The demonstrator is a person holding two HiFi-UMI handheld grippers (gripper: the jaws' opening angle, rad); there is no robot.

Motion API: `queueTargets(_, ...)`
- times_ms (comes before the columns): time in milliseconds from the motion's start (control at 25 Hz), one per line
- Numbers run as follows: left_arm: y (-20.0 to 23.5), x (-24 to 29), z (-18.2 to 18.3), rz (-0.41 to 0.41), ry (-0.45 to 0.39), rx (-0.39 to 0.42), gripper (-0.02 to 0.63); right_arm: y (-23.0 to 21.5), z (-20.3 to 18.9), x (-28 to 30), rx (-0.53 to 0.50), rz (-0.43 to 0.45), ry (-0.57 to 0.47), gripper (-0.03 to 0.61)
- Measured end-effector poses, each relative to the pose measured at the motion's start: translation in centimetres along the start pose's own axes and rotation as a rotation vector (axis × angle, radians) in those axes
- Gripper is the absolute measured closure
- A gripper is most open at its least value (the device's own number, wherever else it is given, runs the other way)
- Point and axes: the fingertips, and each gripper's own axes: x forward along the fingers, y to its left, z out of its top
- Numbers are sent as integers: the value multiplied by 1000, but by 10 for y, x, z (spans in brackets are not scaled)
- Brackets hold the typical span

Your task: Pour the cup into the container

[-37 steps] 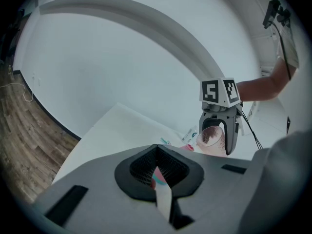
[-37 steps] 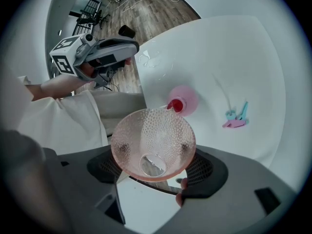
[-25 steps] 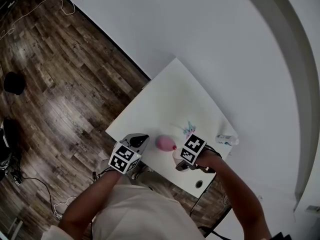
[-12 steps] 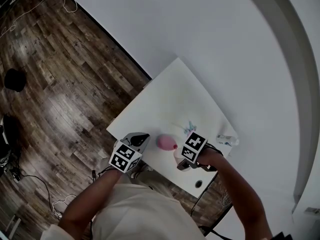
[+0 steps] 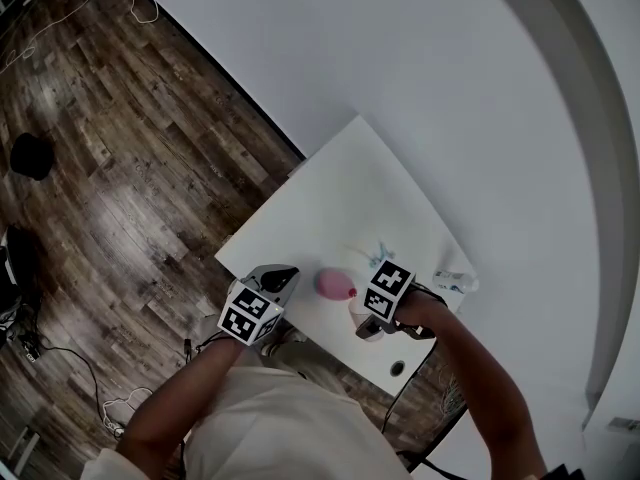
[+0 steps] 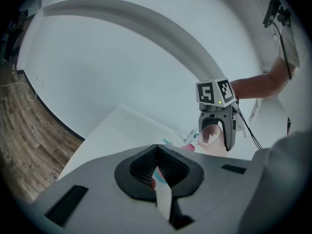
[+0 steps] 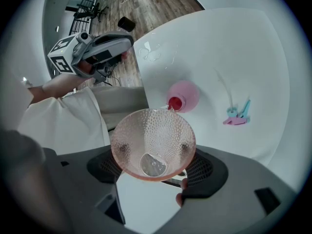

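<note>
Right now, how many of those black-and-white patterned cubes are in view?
2. One cube sits on the left gripper; the other cube sits on the right gripper, whose jaws hold the pink cup. None seems hidden.

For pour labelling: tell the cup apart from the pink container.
The cup is translucent and dimpled; the container is opaque and smooth. The cup has a wide mouth; the container a narrow one. The cup is held tilted in the right gripper; the container rests on the table. Both are pink.

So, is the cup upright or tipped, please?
Tipped: the right tongs hold the cup tilted, its rim right by the pink container's mouth.
</note>
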Motion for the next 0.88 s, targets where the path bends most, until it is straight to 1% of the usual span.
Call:
queueTargets(560, -2, -3, 2, 4, -11, 4, 603, 2, 1, 3, -1, 11, 34, 214)
queueTargets(880, -5, 5, 11, 0, -4, 19, 603, -5, 2, -1, -7, 20, 49, 215)
